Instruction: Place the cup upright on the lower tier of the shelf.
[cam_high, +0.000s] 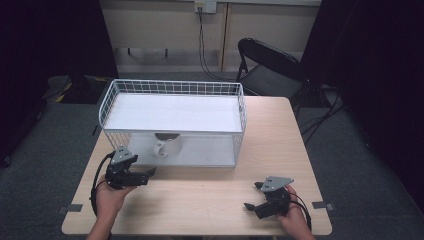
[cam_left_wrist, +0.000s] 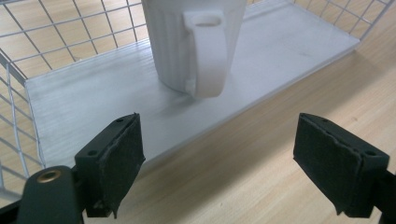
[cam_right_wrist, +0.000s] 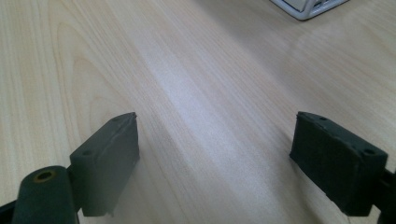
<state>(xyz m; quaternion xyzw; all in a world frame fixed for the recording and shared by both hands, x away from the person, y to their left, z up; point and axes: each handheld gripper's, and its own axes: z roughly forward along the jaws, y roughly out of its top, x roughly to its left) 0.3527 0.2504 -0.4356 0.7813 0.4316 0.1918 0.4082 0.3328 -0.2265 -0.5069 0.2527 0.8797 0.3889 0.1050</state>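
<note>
Mug (cam_left_wrist: 194, 44): white, ribbed, standing on the lower white shelf (cam_left_wrist: 93, 100) of the wire rack (cam_high: 172, 87), under the rack's upper tier; in the high view the mug (cam_high: 166, 145) sits near the front edge, left of the middle
Mug handle (cam_left_wrist: 208, 56): turned outward toward the open front of the rack, facing the left gripper
Left gripper (cam_left_wrist: 219, 154): fingers spread wide with nothing between them, low over the bench (cam_left_wrist: 261, 158) just in front of the shelf edge, aimed at the handle and clear of it; in the high view the left gripper (cam_high: 148, 173) lies near the rack's front left corner, held by the person's left hand (cam_high: 111, 197)
Right gripper (cam_right_wrist: 215, 154): fingers spread wide and holding nothing, over bare wood; in the high view the right gripper (cam_high: 252, 195) is at the near right part of the bench, well apart from the mug, held by the right hand (cam_high: 294, 217)
Rack corner (cam_right_wrist: 308, 7): a white corner at the top of the right gripper view, probably the rack's base, though too little of it shows to be sure
Bench: light wood, carrying the rack across its far half
Chair (cam_high: 272, 67): dark folding chair on the floor beyond the far right corner of the bench
</note>
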